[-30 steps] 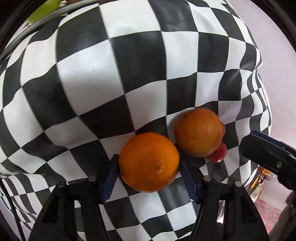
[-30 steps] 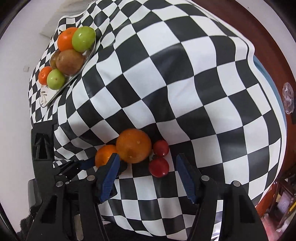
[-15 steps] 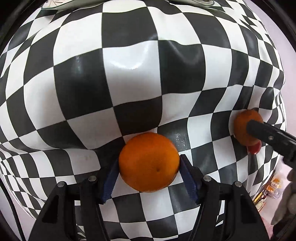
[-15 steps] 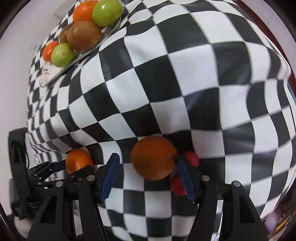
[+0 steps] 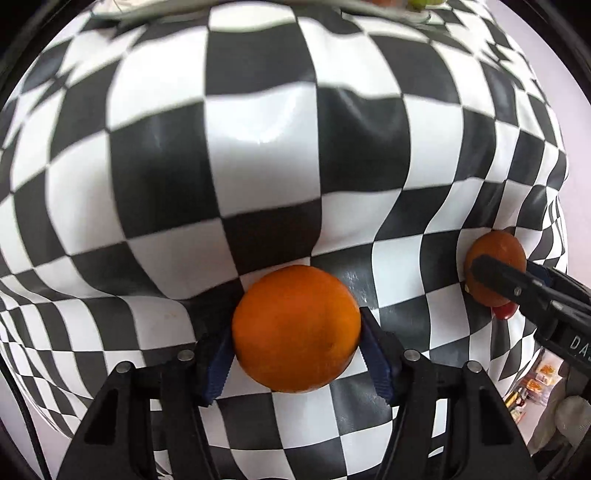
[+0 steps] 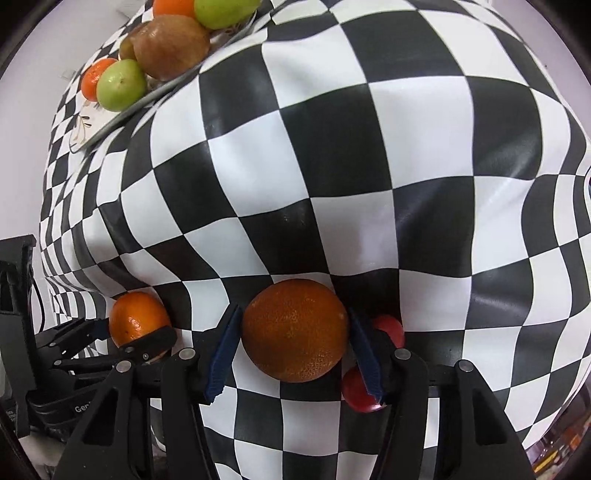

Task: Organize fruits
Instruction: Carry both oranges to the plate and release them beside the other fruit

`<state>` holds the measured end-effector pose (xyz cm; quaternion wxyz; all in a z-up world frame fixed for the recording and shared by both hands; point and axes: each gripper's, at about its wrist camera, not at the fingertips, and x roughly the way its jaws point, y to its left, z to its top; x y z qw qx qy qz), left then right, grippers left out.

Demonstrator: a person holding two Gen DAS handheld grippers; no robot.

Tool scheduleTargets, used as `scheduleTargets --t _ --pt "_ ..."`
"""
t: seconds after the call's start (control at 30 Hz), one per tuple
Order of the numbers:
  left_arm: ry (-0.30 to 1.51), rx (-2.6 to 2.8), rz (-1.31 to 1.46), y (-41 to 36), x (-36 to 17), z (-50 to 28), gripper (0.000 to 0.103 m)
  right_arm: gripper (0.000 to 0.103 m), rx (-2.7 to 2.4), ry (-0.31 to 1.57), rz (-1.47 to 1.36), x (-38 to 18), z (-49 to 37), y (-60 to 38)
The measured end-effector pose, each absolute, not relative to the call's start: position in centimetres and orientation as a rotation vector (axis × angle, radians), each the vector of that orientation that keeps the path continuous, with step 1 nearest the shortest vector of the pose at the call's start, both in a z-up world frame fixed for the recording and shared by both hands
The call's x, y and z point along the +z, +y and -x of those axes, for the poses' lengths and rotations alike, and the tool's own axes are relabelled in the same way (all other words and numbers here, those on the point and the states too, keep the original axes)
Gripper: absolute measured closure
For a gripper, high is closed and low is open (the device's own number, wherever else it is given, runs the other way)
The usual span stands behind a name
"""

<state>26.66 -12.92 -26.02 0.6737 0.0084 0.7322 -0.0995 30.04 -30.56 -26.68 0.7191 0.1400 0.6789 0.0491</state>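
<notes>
My left gripper [image 5: 295,354] is shut on a bright orange [image 5: 296,328] and holds it over the checkered tablecloth [image 5: 258,140]. It also shows in the right wrist view [image 6: 137,320]. My right gripper [image 6: 295,356] is shut on a darker orange [image 6: 295,329], which also shows in the left wrist view [image 5: 496,258]. Two small red fruits [image 6: 388,328] [image 6: 360,391] lie on the cloth just behind its right finger. A fruit plate [image 6: 122,114] at the far left holds green, brown and orange fruits [image 6: 170,46].
The plate's rim shows at the top edge of the left wrist view [image 5: 369,11]. The cloth drops off at the table's right edge [image 6: 561,387]. A wall lies beyond the far left of the table.
The left gripper has carried its orange to the left, away from the other fruits. The right gripper has moved in and closed on the darker orange.
</notes>
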Motion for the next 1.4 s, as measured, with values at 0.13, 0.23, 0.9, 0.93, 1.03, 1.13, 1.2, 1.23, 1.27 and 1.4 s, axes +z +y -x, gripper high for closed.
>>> scheduleTargets --t 0.13,0.23,0.9,0.93,1.03,1.13,1.2,1.23,1.27,1.4 --pt "1.602 -0.246 -0.002 -12.8 -23.5 -26.8 0.043 0.042 0.134 1.480 -0.322 -25.6 -28.8 -30.4" --pt "1.547 -0.282 -0.005 -13.0 -20.4 -27.6 0.043 0.042 0.153 1.457 -0.340 -24.3 -28.9 -30.1" --pt "1.380 -0.191 0.083 -2.3 -13.3 -45.8 0.043 0.043 0.382 1.272 -0.490 -12.9 -46.5 -24.3" --pt "1.387 -0.181 0.088 -1.9 -13.7 -46.5 0.043 0.043 0.386 1.278 -0.489 -12.9 -47.3 -23.8" --pt "1.418 -0.170 0.090 -1.0 -14.6 -48.1 0.043 0.043 0.397 1.334 -0.476 -14.1 -50.9 -21.4" --pt "1.429 -0.173 0.079 -1.1 -15.3 -49.0 0.043 0.043 0.394 1.386 -0.472 -15.3 -53.5 -19.4" --pt "1.440 -0.178 0.073 -1.0 -16.0 -49.9 0.043 0.043 0.382 1.420 -0.463 -16.1 -54.8 -18.4" --pt "1.447 -0.178 0.070 -1.1 -16.4 -50.3 0.043 0.042 0.383 1.436 -0.454 -16.5 -55.3 -17.8" --pt "1.456 -0.179 0.067 -1.1 -16.8 -50.6 0.043 0.042 0.379 1.448 -0.449 -16.8 -55.6 -17.4" --pt "1.519 -0.171 0.074 -1.1 -18.5 -51.3 0.043 0.037 0.350 1.502 -0.444 -17.5 -56.7 -16.4"
